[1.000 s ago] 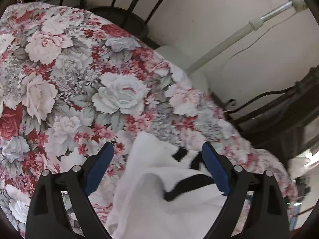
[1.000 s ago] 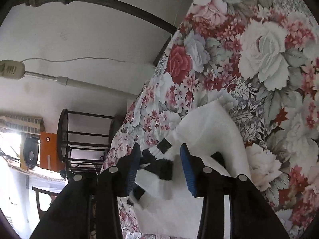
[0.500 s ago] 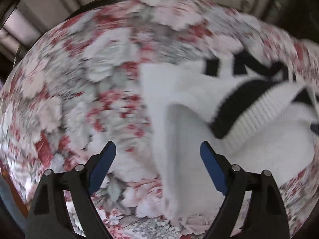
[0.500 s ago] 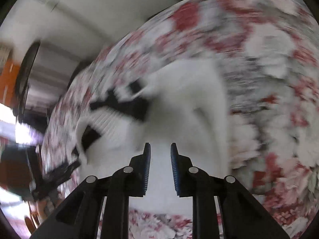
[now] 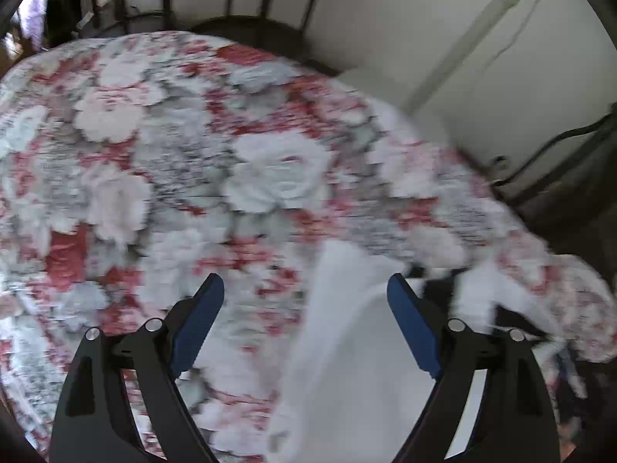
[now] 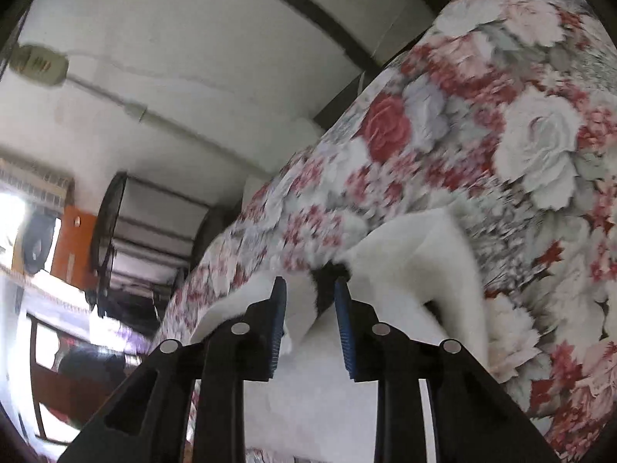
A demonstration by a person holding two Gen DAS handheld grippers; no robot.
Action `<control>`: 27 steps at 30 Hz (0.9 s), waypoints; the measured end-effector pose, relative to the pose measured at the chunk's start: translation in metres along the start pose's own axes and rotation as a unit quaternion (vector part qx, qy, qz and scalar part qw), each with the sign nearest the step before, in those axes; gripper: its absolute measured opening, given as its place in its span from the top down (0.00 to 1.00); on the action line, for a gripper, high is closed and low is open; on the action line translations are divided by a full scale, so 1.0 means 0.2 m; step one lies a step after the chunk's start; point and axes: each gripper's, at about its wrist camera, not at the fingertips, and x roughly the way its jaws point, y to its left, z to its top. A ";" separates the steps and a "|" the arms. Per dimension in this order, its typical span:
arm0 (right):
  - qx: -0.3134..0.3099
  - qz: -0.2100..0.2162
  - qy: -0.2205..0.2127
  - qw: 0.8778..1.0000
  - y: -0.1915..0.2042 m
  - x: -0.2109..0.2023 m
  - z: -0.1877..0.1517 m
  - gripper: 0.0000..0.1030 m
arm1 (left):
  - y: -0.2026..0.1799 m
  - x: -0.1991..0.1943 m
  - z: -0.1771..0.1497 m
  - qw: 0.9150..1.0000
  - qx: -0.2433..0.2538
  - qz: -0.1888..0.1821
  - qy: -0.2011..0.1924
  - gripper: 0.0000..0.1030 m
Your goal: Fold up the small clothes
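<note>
Item: white garment (image 5: 347, 366) with black trim, lying on the flower-print cloth (image 5: 173, 154) that covers the surface.

Change noted: half a second ago both views looked steeply down on the garment, spread across much of each picture. Now both tilt up toward the wall, as they did a second ago, and the garment sits low in each view. The right tool, nearly pinched together half a second ago, now stands a little wider. Judgement: one fold or drag appears to have just been made and the tools are pulling back; the garment looks bunched rather than squared, so folding seems unfinished.

Left tool (image 5: 304, 289): jaws wide apart, nothing between them. The garment lies under its right finger (image 5: 408, 328), one pale edge running up between the fingers; the flower-print cloth fills the space under the left finger.

Right tool (image 6: 310, 289): jaws narrow. White fabric and a patch of black trim (image 6: 331, 274) show in the gap. Whether the fabric is pinched or merely lies beyond the tips cannot be told.

Garment position: near edge of the flower-print cloth, closest to both tools. Picture is motion-blurred; finer folds unreadable.
</note>
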 end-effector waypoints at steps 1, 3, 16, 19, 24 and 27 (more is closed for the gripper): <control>-0.014 -0.007 0.008 1.000 0.02 0.01 -0.02 0.74 | -0.02 0.01 0.00 1.000 0.008 -0.024 0.013 0.18; -0.032 -0.013 0.025 0.999 0.10 0.08 -0.03 0.74 | -0.08 0.05 -0.02 0.998 0.023 -0.038 0.035 0.18; -0.205 -0.095 0.180 0.957 0.25 0.17 -0.19 0.54 | -0.29 0.10 -0.20 0.976 0.194 0.070 0.070 0.18; -0.284 -0.176 0.206 0.920 0.25 0.27 -0.32 0.54 | -0.28 0.09 -0.25 0.958 0.241 0.138 0.071 0.18; -0.350 -0.249 0.155 0.889 0.33 0.42 -0.38 0.55 | -0.38 0.24 -0.35 0.935 0.294 0.178 0.082 0.18; -0.256 -0.164 0.003 0.953 0.34 0.25 -0.20 0.56 | -0.39 0.28 -0.33 0.951 0.247 0.173 0.066 0.18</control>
